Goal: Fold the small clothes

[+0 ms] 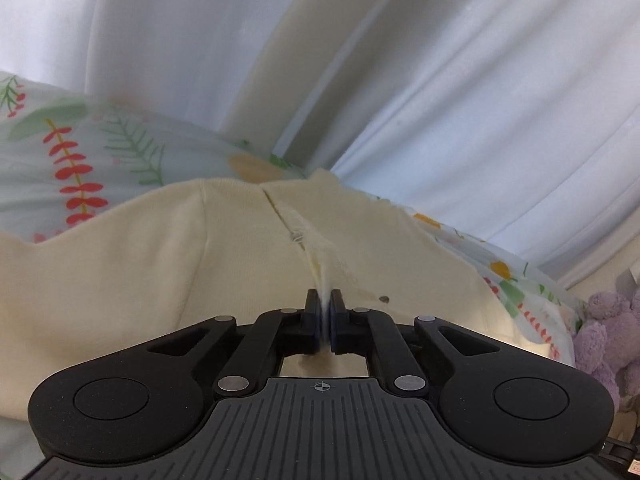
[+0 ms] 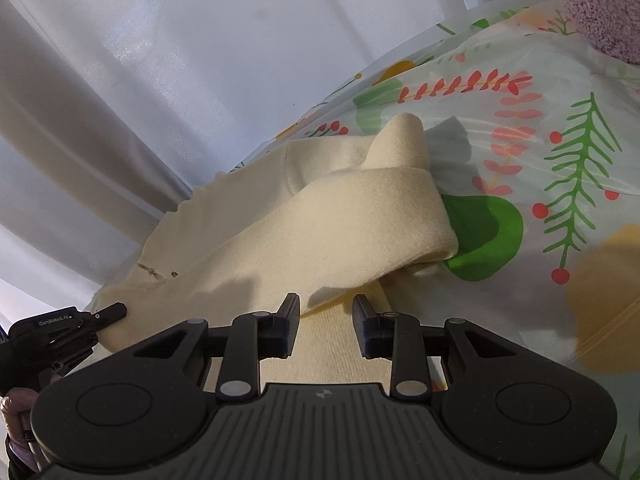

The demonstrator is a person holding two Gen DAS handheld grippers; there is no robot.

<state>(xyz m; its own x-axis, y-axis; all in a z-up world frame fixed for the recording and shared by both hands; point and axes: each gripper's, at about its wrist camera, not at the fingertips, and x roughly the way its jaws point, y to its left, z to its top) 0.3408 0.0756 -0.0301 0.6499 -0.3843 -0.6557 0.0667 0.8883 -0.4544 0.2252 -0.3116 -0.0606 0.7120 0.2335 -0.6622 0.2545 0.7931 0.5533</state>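
A: What do we have in the left wrist view?

B: We see the left gripper (image 1: 325,300) at lower centre with its jaws clenched on a thin pinch of the cream garment (image 1: 160,260). The fabric rises from between the pads as a narrow ridge running up toward the middle of the frame.

A: And the garment itself?

B: It spreads across the middle band of that frame, lying on a floral cloth (image 1: 72,152) printed with red and green sprigs. White curtains (image 1: 440,80) fill the top, and a purple plush toy (image 1: 608,332) sits at the right edge.

A: The right wrist view?

B: The right gripper (image 2: 326,306) is at lower centre, jaws apart. A loose flap of the garment (image 2: 320,220) lies just above them, but we see nothing pressed between the pads. A sleeve is folded over across the centre of the frame, its far end standing up a little.

A: Anything else?

B: The left gripper (image 2: 114,312) shows again at the lower left edge, touching the garment's edge, with a gloved hand (image 2: 16,412) below it.
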